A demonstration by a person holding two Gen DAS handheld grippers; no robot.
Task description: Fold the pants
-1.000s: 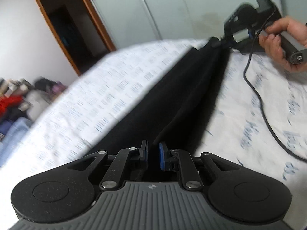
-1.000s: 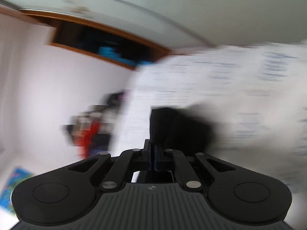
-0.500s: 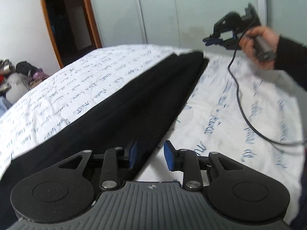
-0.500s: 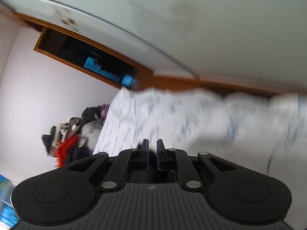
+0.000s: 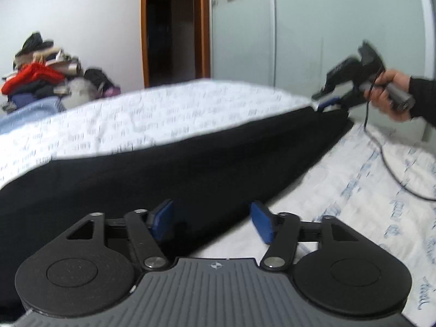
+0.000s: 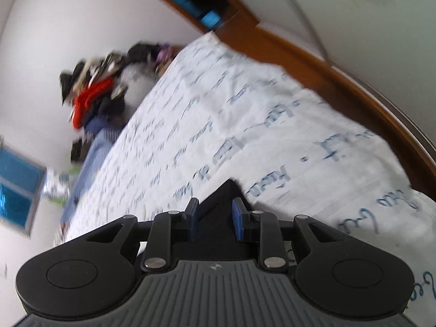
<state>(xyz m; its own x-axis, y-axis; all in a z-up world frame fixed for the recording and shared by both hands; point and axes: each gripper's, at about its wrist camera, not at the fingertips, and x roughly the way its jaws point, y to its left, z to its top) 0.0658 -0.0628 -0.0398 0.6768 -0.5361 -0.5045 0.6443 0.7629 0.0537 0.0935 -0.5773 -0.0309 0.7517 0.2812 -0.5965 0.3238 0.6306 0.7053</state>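
Observation:
The black pants (image 5: 190, 169) lie stretched in a long band on the white bedsheet with blue writing (image 5: 368, 190). My left gripper (image 5: 212, 222) hovers at their near end with its jaws opening; the pants' edge runs under the gap and the blue pads touch nothing. A hand (image 5: 389, 95) holds my right gripper (image 5: 325, 100) just above the far end. In the right wrist view, my right gripper (image 6: 216, 218) has its jaws opening too. A black corner of the pants (image 6: 224, 193) shows between and beyond the pads, which do not press on it.
A pile of clothes (image 5: 41, 73) sits past the bed's far left side. Behind the bed stand a dark doorway (image 5: 174, 27) and pale wardrobe doors (image 5: 327, 27). A black cable (image 5: 387, 163) trails over the sheet at right. A wooden frame (image 6: 327, 68) borders the bed.
Both grippers were shut on the pants and have let go, their jaws spreading. The pants now lie flat on the bed. The right gripper lifted off and came back over the far end.

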